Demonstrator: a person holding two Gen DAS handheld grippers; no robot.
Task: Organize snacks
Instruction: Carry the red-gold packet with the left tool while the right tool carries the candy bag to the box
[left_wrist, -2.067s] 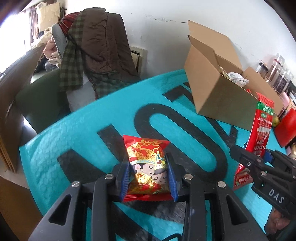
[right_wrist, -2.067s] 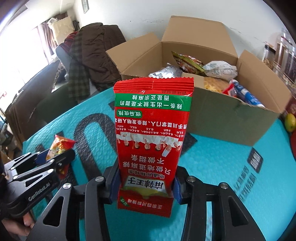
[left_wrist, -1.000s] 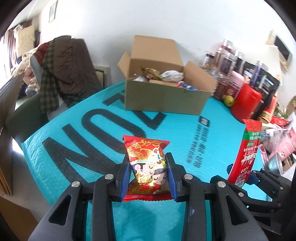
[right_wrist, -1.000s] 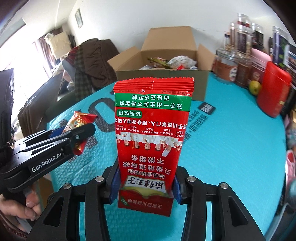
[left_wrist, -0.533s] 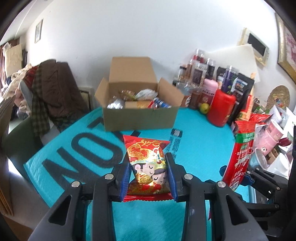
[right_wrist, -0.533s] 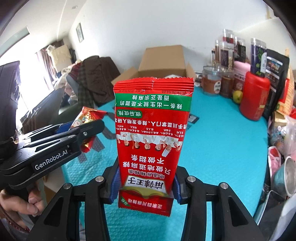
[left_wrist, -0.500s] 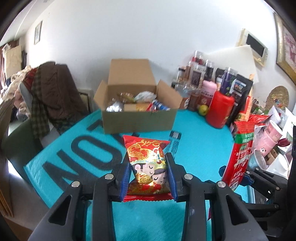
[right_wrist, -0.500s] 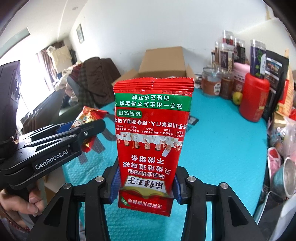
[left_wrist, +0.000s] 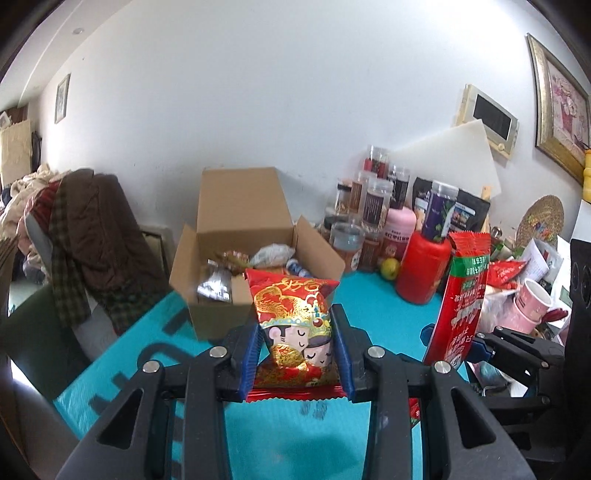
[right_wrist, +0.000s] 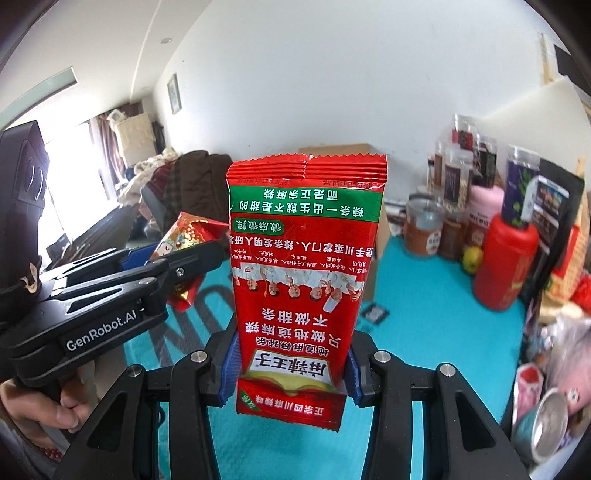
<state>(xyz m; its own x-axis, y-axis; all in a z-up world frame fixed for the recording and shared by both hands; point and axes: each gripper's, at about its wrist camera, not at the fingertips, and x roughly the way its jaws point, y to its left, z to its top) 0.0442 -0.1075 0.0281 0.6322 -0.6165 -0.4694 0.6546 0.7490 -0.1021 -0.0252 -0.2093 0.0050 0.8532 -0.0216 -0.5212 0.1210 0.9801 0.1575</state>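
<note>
Above the teal tabletop (left_wrist: 373, 306), two snacks are carried toward the open box (left_wrist: 236, 258), which already holds several packets. The tall pack (right_wrist: 303, 273) is clamped low by the right hand-held gripper (right_wrist: 291, 373), so it may sway; it is best lowered upright into a free corner. The small pouch (left_wrist: 295, 325) is pinched by the left hand-held gripper (left_wrist: 297, 354) and is best released only once inside the walls.

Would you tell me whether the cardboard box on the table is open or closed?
Open. The cardboard box has its flaps standing up and out, and several snack packets show inside it.
</note>
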